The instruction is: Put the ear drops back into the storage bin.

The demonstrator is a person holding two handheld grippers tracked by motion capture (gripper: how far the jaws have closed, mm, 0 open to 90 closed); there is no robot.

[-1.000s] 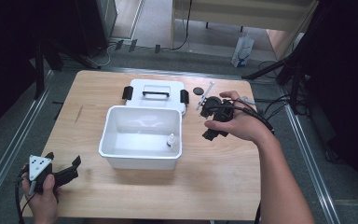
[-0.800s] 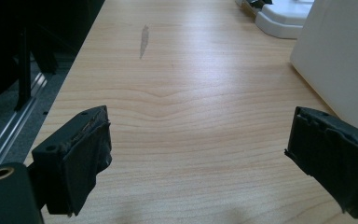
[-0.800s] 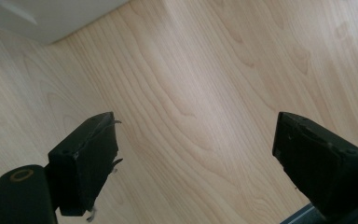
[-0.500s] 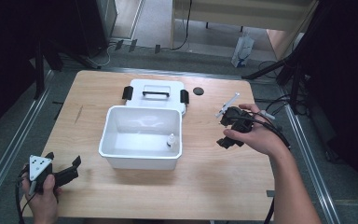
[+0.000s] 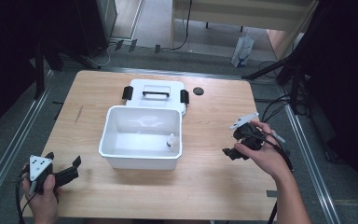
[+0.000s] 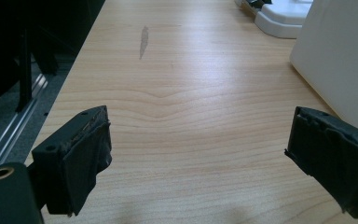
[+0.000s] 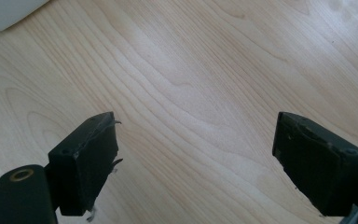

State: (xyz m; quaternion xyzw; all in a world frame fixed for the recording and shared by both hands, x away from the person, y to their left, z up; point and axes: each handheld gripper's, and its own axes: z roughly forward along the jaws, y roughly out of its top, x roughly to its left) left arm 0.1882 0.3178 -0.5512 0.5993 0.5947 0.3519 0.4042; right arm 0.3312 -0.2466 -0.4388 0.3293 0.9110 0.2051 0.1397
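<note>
A white open box (image 5: 142, 157) stands mid-table, and a small white bottle (image 5: 171, 141) rests inside near its right wall. Behind it lies the white lid (image 5: 156, 94) with a black handle and black clips. My right gripper (image 5: 233, 148) is held over the table to the right of the box, open, with nothing between its jaws; its own view (image 7: 196, 161) looks down on bare wood. My left gripper (image 5: 70, 169) sits low at the front left corner, open and empty, pointing toward the box; the box wall (image 6: 340, 56) shows at the right of its view (image 6: 198, 158).
A small black round cap (image 5: 198, 91) lies on the table behind the lid's right end. The wooden table (image 5: 205, 177) has metal rails along both sides. Cables trail from the right gripper off the right edge.
My right gripper has drawn back from near the lid and cap toward the front right. The left gripper has stayed put.
</note>
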